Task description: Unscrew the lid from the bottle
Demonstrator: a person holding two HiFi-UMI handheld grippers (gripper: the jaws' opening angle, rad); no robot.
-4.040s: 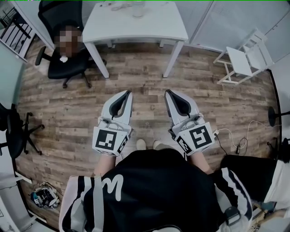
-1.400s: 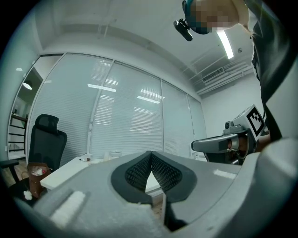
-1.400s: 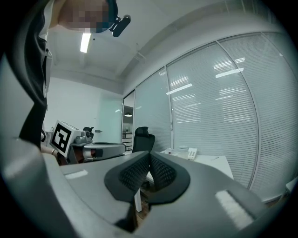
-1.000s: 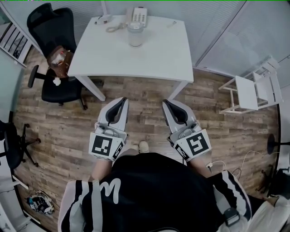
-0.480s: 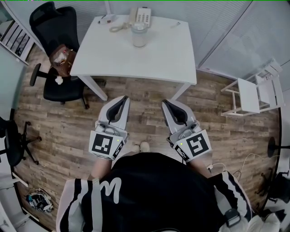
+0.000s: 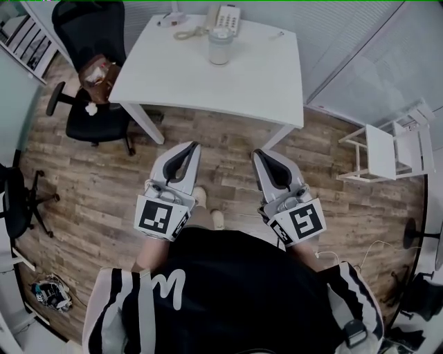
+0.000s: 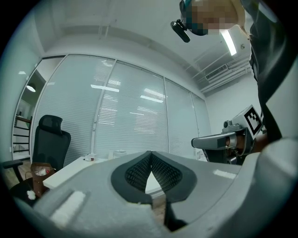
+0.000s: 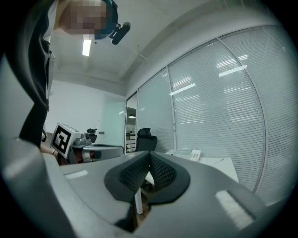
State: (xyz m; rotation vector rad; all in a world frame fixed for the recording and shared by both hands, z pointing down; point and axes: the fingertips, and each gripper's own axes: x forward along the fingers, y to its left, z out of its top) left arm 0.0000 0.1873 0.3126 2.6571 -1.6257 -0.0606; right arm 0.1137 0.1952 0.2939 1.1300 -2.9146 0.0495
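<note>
A clear bottle [image 6: 220,45] with a pale lid stands upright at the far side of the white table [image 6: 208,76]. It shows small in the left gripper view [image 7: 120,153] and the right gripper view [image 8: 185,150]. My left gripper [image 6: 192,146] and right gripper [image 6: 257,153] are held side by side over the wooden floor, short of the table's near edge and well away from the bottle. Both point toward the table. The left gripper's ribbed pads [image 7: 139,168] meet with nothing between them, and so do the right's [image 8: 135,171].
A white telephone [image 6: 227,15] and a coiled cord lie behind the bottle. A black office chair [image 6: 93,104] with a brown bag on its seat stands left of the table. A white folding chair [image 6: 391,148] is at the right. Glass partitions back the table.
In the head view the table and bottle have slid lower and a little to the right, so they stand nearer to me. Both grippers keep the same pose, shut and empty.
</note>
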